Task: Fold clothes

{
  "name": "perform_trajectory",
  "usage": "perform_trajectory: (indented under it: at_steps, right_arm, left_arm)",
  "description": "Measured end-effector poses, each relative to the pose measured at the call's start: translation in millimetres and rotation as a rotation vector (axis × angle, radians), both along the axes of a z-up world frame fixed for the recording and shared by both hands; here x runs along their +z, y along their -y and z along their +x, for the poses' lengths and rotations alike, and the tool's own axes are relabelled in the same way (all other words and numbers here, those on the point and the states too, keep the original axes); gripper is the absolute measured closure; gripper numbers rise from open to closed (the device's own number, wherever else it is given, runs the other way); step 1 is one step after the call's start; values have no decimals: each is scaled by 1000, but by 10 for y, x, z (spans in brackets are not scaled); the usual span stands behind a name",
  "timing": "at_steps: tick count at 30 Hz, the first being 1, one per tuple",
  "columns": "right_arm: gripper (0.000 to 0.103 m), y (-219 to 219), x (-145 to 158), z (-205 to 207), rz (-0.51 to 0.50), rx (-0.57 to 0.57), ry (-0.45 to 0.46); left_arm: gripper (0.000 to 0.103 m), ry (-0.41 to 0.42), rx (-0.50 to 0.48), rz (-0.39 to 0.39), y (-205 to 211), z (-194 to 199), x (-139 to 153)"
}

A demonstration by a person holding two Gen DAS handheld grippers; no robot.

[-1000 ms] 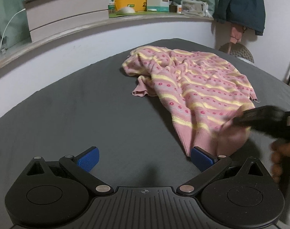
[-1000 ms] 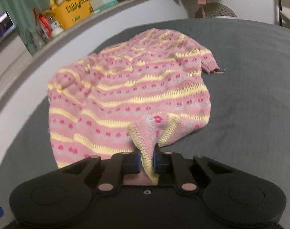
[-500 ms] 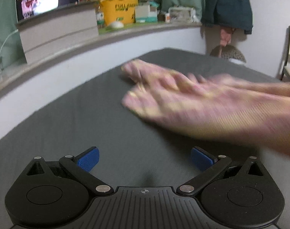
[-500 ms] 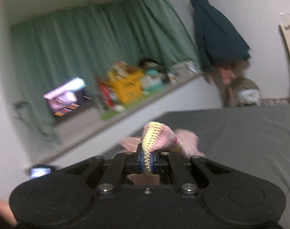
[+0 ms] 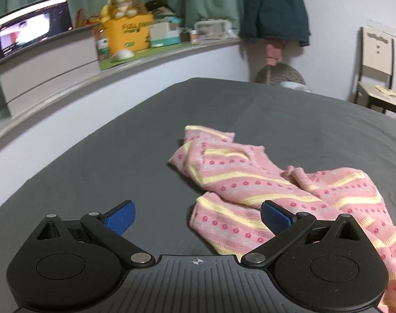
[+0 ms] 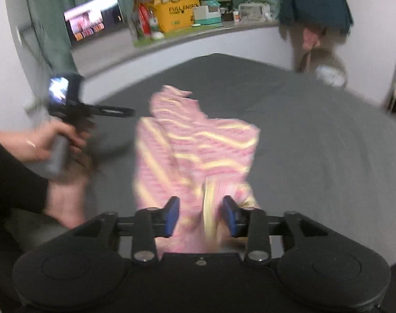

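- Now the pink striped sweater (image 5: 252, 182) lies stretched lengthwise on the grey bed (image 5: 119, 156), dragged nearer than a second ago.
- Right gripper (image 6: 201, 215): jaws opening, hem loose between them, no longer pinched.
- Left gripper (image 5: 196, 215): jaws wide, holding nothing, beside a sleeve.
- Likely next: flatten, then fold.

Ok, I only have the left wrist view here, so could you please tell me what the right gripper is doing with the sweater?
Observer: The right gripper's jaws are opening, with the yellow hem of the sweater standing between them.
Operator: Are the pads pressing on it?
Observer: One pad stands clear of the hem; the blur hides whether the other touches.
Operator: And where is my gripper from there?
Observer: A hand holds the left gripper off the sweater's left edge, above the bed.
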State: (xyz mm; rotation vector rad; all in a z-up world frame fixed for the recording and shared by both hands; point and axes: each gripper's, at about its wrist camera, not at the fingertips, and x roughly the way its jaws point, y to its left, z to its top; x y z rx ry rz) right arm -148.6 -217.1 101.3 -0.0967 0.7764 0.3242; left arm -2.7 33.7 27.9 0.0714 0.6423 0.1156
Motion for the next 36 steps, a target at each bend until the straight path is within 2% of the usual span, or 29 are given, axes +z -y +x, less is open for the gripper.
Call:
perform_trajectory:
  at_steps: [1, 2, 3, 4, 6, 7, 8, 10, 11, 16, 18, 19, 20, 22, 23, 25, 27, 29, 31, 33, 36]
  right_arm:
    - [48, -8, 69, 65, -63, -20, 20]
    - [38, 19, 110, 147, -112, -29, 54]
    - [33, -12, 150, 280, -154, -5, 105]
    - [29, -53, 189, 420, -194, 23, 159]
    - [30, -196, 83, 881, -196, 122, 173]
    - [36, -270, 24, 1117, -195, 173, 176]
    - [46, -347, -82, 1395, -184, 212, 139]
    - [56, -589, -370, 1990, -184, 304, 69]
    - [60, -674, -466, 2148, -194, 341, 53]
    - [60, -946, -1019, 2955, -206, 393, -108]
    - [60, -993, -1238, 3162, -185, 407, -204]
    - [61, -976, -1284, 3175, -165, 414, -207]
    - [70, -956, -1321, 3178, -143, 421, -201]
    - [95, -851, -1278, 3145, -55, 428, -197]
    - [95, -792, -1234, 3082, -27, 408, -169]
    - [95, -679, -1060, 2789, 13, 418, -53]
    - [95, -537, -815, 2353, 68, 452, 31]
    - [95, -524, -589, 1835, 111, 523, 109]
    - [95, -556, -449, 1227, 95, 617, 163]
    - [95, -601, -522, 757, 78, 634, 137]
    - [95, -669, -652, 67, 52, 651, 92]
  left_arm:
    - [0, -2, -3, -11, -7, 3, 5]
    - [0, -5, -6, -23, -14, 6, 9]
    - [0, -12, -2, -38, -30, 20, 4]
    - [0, -22, 0, -53, -32, 41, -14]
    - [0, -42, -2, -73, -19, 66, -59]
    - [0, -52, -6, -78, -5, 70, -87]
    - [0, -54, -19, -78, 2, 63, -120]
    - [0, -46, -58, -52, 50, 46, -154]
    - [0, -43, -78, -32, 76, 35, -165]
    - [0, -29, -123, 4, 103, 25, -176]
    - [0, -44, -91, 28, 103, 73, -206]
    - [0, -56, -78, 34, 101, 103, -224]
    - [0, -72, -70, 24, 92, 134, -248]
    - [0, -89, -69, 7, 80, 150, -273]
    - [0, -90, -71, 5, 80, 147, -275]
    - [0, -94, -75, 1, 81, 141, -278]
    - [0, -97, -79, -2, 82, 135, -280]
    - [0, -72, -87, 16, 88, 111, -228]
    - [0, -43, -93, 36, 89, 76, -171]
    - [0, -19, -102, 41, 74, 32, -112]
    - [0, -24, -126, -33, 34, 8, -35]
